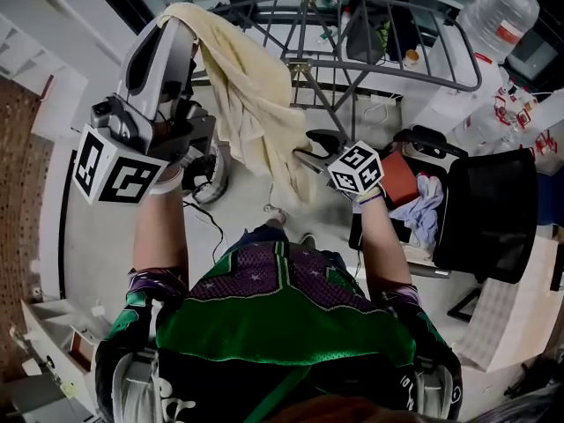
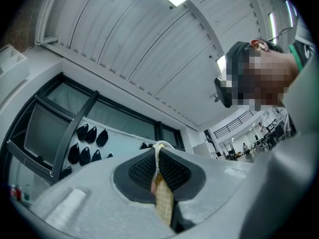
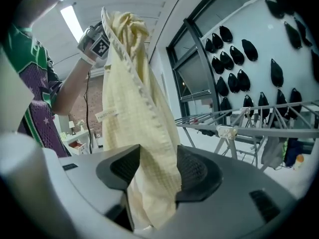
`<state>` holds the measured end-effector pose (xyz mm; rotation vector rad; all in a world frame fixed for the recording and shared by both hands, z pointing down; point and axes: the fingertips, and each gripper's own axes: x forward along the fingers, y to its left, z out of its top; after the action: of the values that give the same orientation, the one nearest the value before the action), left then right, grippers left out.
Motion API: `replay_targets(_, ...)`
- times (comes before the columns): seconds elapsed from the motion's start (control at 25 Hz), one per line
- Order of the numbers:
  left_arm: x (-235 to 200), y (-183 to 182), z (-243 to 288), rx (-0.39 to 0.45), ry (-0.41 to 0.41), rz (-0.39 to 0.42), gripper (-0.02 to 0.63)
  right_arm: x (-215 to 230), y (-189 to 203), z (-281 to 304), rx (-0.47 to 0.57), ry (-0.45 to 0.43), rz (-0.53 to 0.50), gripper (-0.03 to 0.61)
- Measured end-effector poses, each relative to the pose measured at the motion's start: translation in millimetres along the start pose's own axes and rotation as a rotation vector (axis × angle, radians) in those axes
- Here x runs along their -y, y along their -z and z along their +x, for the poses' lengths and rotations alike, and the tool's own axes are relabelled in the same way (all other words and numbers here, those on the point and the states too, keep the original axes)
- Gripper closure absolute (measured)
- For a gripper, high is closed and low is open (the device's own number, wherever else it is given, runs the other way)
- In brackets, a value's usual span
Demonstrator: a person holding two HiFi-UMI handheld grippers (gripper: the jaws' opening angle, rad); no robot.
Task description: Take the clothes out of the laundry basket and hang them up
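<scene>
A pale yellow checked cloth [image 1: 251, 95] hangs from my left gripper [image 1: 176, 20], which is raised high at the left of the head view. That gripper [image 2: 158, 171] is shut on the top edge, and a thin strip of the cloth [image 2: 163, 200] shows pinched between its pads. Lower down, my right gripper [image 1: 308, 148] is at the hanging part. In the right gripper view the cloth [image 3: 134, 108] drops loosely through the wide gap of the right gripper [image 3: 159, 171], which is open. The left gripper [image 3: 97, 44] shows there at the cloth's top.
A grey metal drying rack [image 1: 388, 69] stands just beyond the cloth; its bars [image 3: 249, 126] run to the right of my right gripper. A black laundry basket [image 1: 483, 211] with red and pale blue clothes [image 1: 426, 211] sits on the floor at right. A water bottle [image 1: 498, 11] stands behind.
</scene>
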<state>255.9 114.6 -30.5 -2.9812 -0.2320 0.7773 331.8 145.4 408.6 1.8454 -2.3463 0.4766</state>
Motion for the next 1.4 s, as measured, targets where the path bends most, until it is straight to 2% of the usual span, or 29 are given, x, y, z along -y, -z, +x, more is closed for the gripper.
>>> replay_targets(0.12, -1, -3, 1, -0.004, 0.007, 0.011, 0.589, 6, -6, 4, -0.016, -0.026, -0.035, 0.334)
replay_targets(0.32, 1, -7, 4, -0.011, 0.022, 0.025, 0.589, -9, -5, 34, -0.069, -0.165, -0.073, 0.318)
replay_targets(0.48, -5, -6, 3, -0.027, 0.008, 0.047, 0.589, -16, -11, 55, -0.078, -0.196, -0.108, 0.321)
replay_targets(0.52, -9, -5, 1, -0.03, -0.003, 0.054, 0.589, -19, -12, 57, -0.074, -0.2, -0.119, 0.335)
replay_targets(0.68, -31, -3, -13, -0.039, -0.068, 0.071, 0.589, -24, -13, 50, -0.073, -0.198, -0.162, 0.551)
replay_targets(0.84, -68, -2, -36, -0.047, -0.152, 0.086, 0.589, -6, -15, 27, -0.068, -0.143, -0.138, 0.561)
replay_targets(1.04, -118, 12, -68, -0.075, -0.266, 0.095, 0.589, 34, -33, -17, -0.052, -0.011, -0.125, 0.563)
replay_targets(1.4, -194, 48, -87, -0.119, -0.366, 0.05, 0.589, 88, -112, -73, 0.003, 0.171, -0.179, 0.563)
